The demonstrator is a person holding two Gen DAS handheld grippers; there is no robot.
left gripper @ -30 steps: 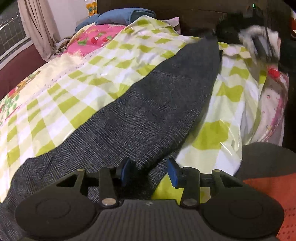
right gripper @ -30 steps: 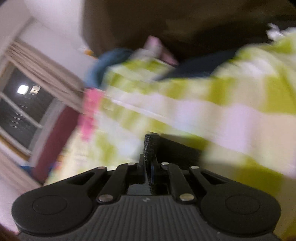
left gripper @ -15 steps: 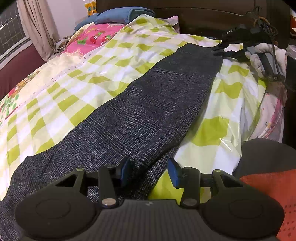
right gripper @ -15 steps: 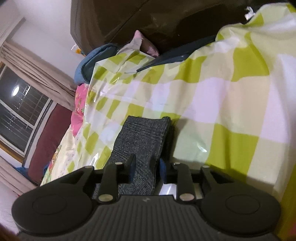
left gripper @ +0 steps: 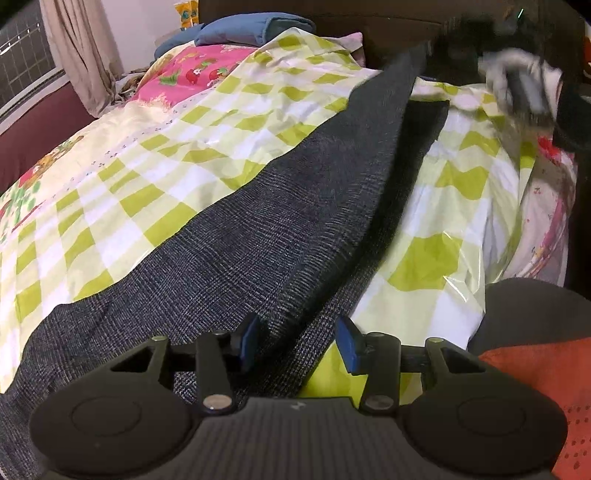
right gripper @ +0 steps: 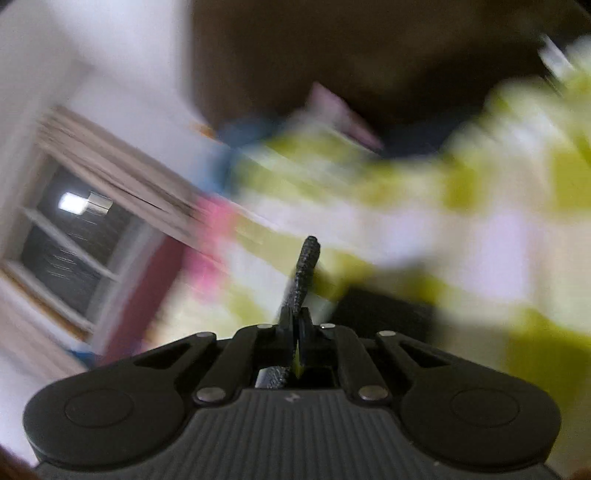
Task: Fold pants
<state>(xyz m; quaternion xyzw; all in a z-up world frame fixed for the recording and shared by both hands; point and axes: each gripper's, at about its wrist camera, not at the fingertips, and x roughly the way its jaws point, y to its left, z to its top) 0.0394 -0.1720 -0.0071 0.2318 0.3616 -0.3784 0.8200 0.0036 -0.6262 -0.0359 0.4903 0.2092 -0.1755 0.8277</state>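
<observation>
Dark grey checked pants [left gripper: 229, 240] lie lengthwise on a bed with a green and white checked cover [left gripper: 155, 173]. My left gripper [left gripper: 297, 341] is open, its blue pads on either side of the near end of the pants. My right gripper [right gripper: 295, 325] is shut on the far hem of one pant leg [right gripper: 304, 273]. In the left wrist view it shows blurred at the far right [left gripper: 461, 40], holding that leg lifted off the bed above the other leg [left gripper: 424, 125].
A blue folded blanket [left gripper: 251, 31] and a pink patterned sheet [left gripper: 192, 70] lie at the head of the bed. A dark headboard [left gripper: 388, 26] stands behind. A window with a curtain [left gripper: 74, 55] is at the left. An orange and dark cloth [left gripper: 535, 362] is at the near right.
The right gripper, open over the far hem half a second ago, has shut on it and lifted one pant leg off the bed. The left gripper has stayed put and open.
</observation>
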